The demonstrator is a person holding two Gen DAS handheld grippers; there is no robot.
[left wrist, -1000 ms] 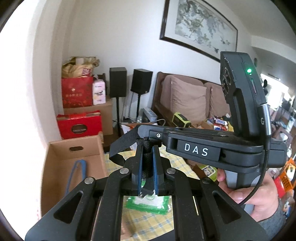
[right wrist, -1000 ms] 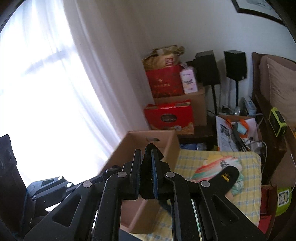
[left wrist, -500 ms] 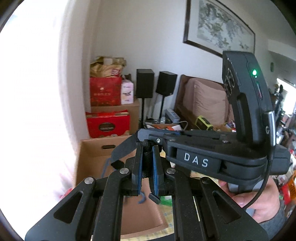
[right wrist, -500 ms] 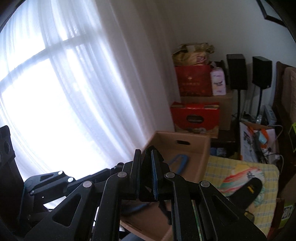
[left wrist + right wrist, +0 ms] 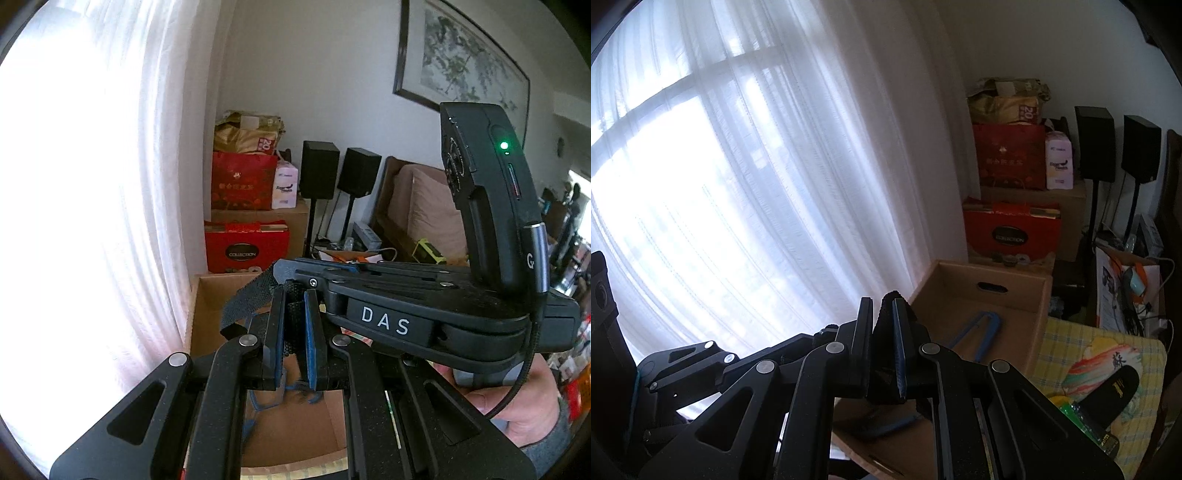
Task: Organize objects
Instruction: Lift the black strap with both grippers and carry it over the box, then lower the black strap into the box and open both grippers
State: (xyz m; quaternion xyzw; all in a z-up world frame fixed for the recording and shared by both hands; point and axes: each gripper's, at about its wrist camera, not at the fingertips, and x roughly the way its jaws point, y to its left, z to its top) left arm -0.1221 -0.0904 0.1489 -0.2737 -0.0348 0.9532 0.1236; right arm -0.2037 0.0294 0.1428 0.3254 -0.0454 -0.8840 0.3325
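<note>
My left gripper point(image 5: 294, 314) is shut on a black woven strap point(image 5: 246, 299), whose loose end sticks out up and to the left. My right gripper point(image 5: 884, 321) is shut on the same black strap point(image 5: 885, 325), and its body shows in the left wrist view point(image 5: 406, 310), crossing just in front of the left fingers. Both hold the strap above an open cardboard box point(image 5: 993, 284), also in the left wrist view point(image 5: 207, 306). A blue cord point(image 5: 982, 325) lies on the box floor.
A white curtain point(image 5: 757, 166) hangs left of the box. Red gift boxes point(image 5: 1012, 229) and black speakers point(image 5: 1097, 144) stand behind. A yellow checked cloth point(image 5: 1067, 343) right of the box carries a black slipper point(image 5: 1108, 391) and a colourful bag point(image 5: 1089, 365).
Both grippers have swung left with the strap, from above the checked cloth to over the cardboard box. The curtain now fills more of both views. Both stay shut on the strap.
</note>
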